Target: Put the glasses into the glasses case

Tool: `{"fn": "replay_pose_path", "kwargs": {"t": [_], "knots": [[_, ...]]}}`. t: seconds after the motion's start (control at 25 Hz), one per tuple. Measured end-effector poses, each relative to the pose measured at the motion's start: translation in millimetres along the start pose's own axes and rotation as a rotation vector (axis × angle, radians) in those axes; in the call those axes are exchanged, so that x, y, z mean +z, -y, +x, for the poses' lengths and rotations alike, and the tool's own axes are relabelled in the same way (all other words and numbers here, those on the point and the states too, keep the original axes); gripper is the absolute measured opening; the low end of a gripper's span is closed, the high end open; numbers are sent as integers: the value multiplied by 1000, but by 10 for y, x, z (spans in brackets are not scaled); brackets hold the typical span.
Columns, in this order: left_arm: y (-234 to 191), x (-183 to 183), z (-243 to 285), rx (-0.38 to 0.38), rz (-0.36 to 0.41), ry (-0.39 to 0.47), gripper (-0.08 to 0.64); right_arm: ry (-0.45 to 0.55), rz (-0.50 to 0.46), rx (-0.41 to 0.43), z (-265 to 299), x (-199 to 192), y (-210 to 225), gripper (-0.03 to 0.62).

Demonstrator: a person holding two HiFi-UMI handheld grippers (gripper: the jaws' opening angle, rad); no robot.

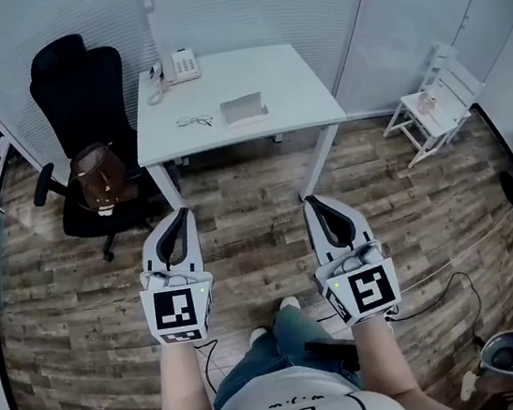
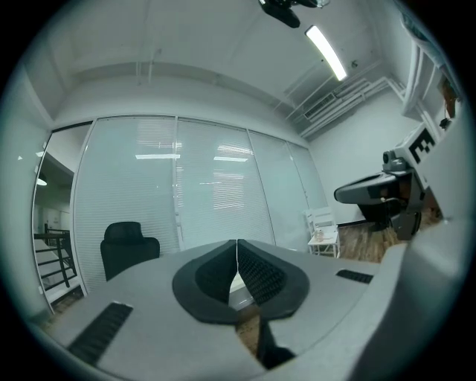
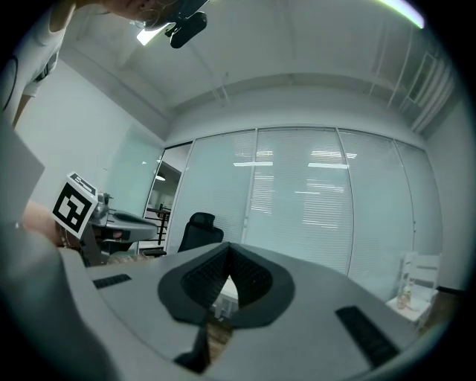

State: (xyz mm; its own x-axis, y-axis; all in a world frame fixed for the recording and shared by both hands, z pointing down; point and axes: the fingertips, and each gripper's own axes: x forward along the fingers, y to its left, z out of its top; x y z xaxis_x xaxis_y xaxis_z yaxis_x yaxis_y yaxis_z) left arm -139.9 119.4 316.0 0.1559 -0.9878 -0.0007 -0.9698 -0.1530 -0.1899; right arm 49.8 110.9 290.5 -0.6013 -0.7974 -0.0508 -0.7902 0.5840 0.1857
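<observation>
White bench [image 1: 290, 90] stands at 12 o'clock on a wood-plank floor [image 1: 410, 216] in a glass-walled room. It carries the glasses [image 1: 195, 121], too small and thin to show which way they face, long axis running 9 to 3 o'clock, with the pale glasses case [image 1: 244, 108] just at their 3 o'clock. Well short of it, the left gripper [image 1: 183, 215] and right gripper [image 1: 312, 202] hover level, each with jaws closed together on nothing.

On white surface [image 1: 301, 84], glasses [image 1: 195, 121] just left of glasses case [image 1: 244, 108]; left tongs [image 1: 183, 215], right tongs [image 1: 312, 203] over floor [image 1: 252, 238], tips together.
</observation>
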Motion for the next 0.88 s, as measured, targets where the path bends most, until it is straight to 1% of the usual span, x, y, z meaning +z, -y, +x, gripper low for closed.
{"fn": "replay_pose_path", "kwargs": {"t": [0.08, 0.2, 0.28, 0.4, 0.6, 0.88], "knots": [[-73, -51, 133, 7, 4, -9, 17, -1, 11, 5, 163, -65, 50, 11], [-254, -41, 390, 46, -5, 9, 17, 3, 15, 15, 469, -145, 159, 11], [-373, -39, 617, 63, -19, 19, 17, 9, 13, 21, 702, -190, 273, 11], [-520, -90, 1024, 70, -23, 9, 17, 13, 27, 17, 1095, -284, 504, 11], [-730, -196, 1840, 81, -44, -16, 17, 4, 36, 22, 1841, -456, 983, 11], [-1115, -351, 3159, 129, -97, -51, 17, -19, 30, 78, 3029, -612, 1724, 11]]}}
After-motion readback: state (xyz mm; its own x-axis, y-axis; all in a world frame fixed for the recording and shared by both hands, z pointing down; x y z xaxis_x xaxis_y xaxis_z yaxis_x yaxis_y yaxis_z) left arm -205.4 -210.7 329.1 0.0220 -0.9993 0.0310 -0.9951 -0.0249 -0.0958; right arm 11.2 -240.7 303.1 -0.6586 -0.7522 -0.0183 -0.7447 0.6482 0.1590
